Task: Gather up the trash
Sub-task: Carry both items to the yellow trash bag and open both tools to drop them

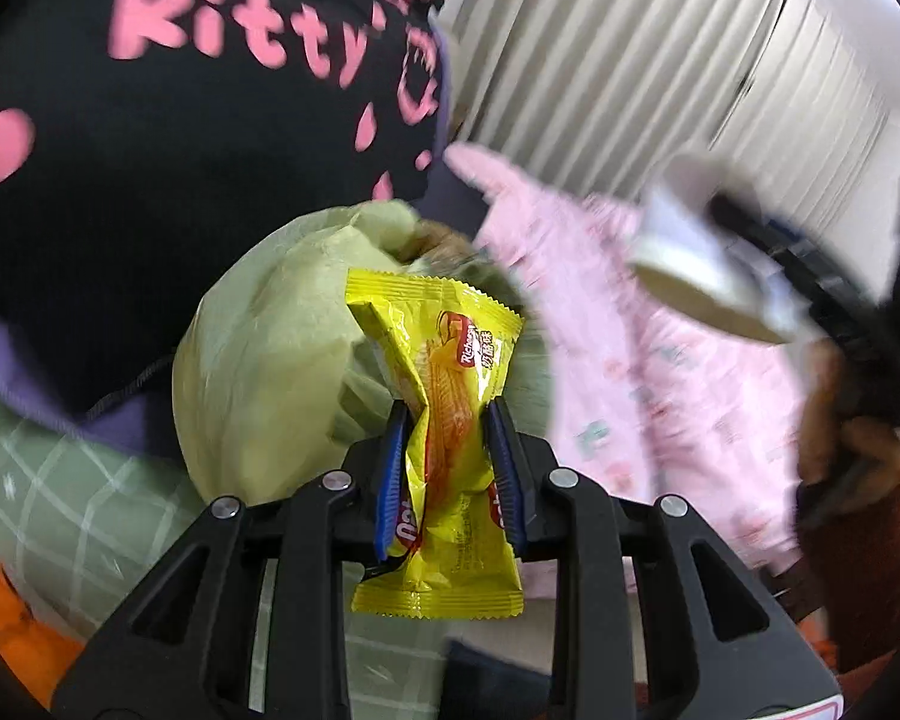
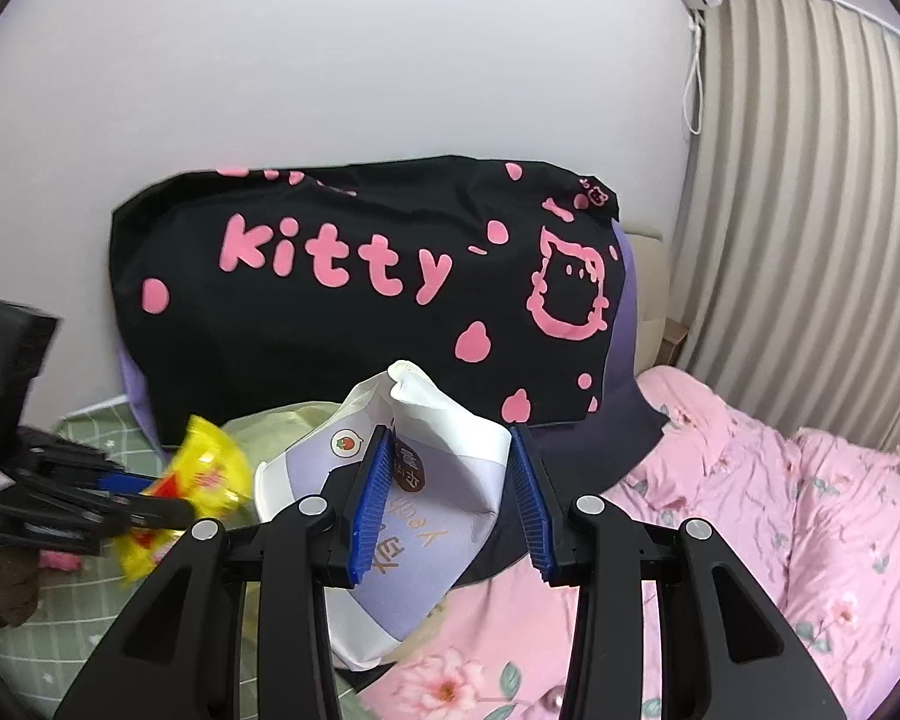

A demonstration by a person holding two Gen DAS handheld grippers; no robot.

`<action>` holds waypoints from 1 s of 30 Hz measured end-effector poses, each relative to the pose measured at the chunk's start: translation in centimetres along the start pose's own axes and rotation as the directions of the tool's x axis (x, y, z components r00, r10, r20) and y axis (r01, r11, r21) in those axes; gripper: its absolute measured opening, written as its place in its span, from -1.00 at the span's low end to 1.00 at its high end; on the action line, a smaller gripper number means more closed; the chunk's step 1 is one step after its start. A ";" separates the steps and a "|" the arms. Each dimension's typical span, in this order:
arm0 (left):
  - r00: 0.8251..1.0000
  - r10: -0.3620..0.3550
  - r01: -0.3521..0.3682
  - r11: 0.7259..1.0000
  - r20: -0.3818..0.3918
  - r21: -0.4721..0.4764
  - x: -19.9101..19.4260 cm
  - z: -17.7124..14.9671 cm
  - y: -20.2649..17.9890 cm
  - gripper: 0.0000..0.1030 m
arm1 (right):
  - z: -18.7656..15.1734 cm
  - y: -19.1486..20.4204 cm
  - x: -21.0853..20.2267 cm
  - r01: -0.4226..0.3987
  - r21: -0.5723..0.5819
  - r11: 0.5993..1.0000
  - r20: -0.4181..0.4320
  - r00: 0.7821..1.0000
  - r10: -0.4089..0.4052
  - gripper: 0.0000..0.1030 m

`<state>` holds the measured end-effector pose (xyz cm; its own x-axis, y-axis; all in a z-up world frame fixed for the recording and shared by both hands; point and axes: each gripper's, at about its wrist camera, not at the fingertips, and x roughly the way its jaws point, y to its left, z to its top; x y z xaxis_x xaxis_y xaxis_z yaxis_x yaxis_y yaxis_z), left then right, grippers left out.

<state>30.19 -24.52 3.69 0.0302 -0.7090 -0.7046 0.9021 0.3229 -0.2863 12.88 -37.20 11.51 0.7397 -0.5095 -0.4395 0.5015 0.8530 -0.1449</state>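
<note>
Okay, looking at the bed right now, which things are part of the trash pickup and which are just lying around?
Part of the job:
- yellow snack wrapper, pinched in the left hand-held gripper
- crumpled paper cup, pinched in the right hand-held gripper
- pale green bag

Just lying about:
- black Kitty pillow
- pink floral quilt
- green checked sheet

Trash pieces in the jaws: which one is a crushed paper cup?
The right gripper's white-and-lavender cup; the left gripper holds a yellow snack wrapper.
</note>
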 end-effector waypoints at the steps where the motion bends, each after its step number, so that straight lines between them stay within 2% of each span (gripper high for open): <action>1: 1.000 0.025 -0.025 1.000 -0.017 -0.007 1.0 0.4 0.3 -0.51 | -0.1 -0.2 0.6 -0.010 0.004 1.000 -0.010 1.000 0.010 -0.27; 4: 0.990 0.119 -0.124 0.990 -0.069 -0.064 3.7 1.1 2.3 -0.51 | -0.4 -0.6 3.6 -0.065 0.011 0.998 -0.046 0.997 0.066 -0.27; 6: 0.971 0.222 -0.229 0.971 -0.092 -0.071 4.5 1.1 3.7 -0.54 | -0.8 -0.4 5.5 -0.083 -0.009 0.997 -0.061 0.995 0.082 -0.27; 7: 0.967 0.236 -0.243 0.967 -0.096 -0.072 4.3 0.9 4.2 -0.54 | -1.0 -0.1 6.5 -0.109 -0.015 0.994 -0.073 0.992 0.108 -0.27; 11: 0.974 0.208 -0.215 0.973 -0.095 -0.078 3.7 0.6 4.9 -0.54 | -1.7 2.3 10.2 -0.241 -0.045 0.969 -0.124 0.964 0.234 -0.27; 13: 0.975 0.202 -0.210 0.974 -0.097 -0.088 4.1 0.9 5.3 -0.54 | -2.0 3.6 11.7 -0.289 -0.053 0.956 -0.149 0.949 0.278 -0.27; 15: 0.976 0.193 -0.203 0.974 -0.098 -0.103 4.6 1.3 5.9 -0.54 | -2.3 4.6 12.6 -0.304 -0.070 0.950 -0.167 0.943 0.289 -0.27; 22: 0.980 0.180 -0.190 0.973 -0.082 -0.134 4.5 1.7 7.4 -0.54 | -2.9 6.3 13.8 -0.303 -0.140 0.943 -0.226 0.937 0.267 -0.27; 24: 0.989 0.136 -0.145 0.975 -0.065 -0.170 4.0 1.8 7.6 -0.54 | -3.0 6.1 13.8 -0.284 -0.130 0.950 -0.232 0.940 0.249 -0.27; 26: 0.998 0.060 -0.065 0.977 -0.031 -0.204 3.6 1.9 7.5 -0.54 | -3.0 5.7 13.8 -0.246 -0.109 0.963 -0.228 0.949 0.217 -0.27; 30: 0.999 -0.047 0.051 0.971 0.023 -0.235 3.0 2.1 7.0 -0.48 | -2.6 5.0 13.4 -0.196 -0.076 0.978 -0.221 0.959 0.175 -0.27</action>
<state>37.49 -25.74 0.96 -0.0024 -0.7377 -0.6751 0.7759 0.4245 -0.4667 24.09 -39.44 2.58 0.6981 -0.3143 -0.6433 0.3113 0.9424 -0.1226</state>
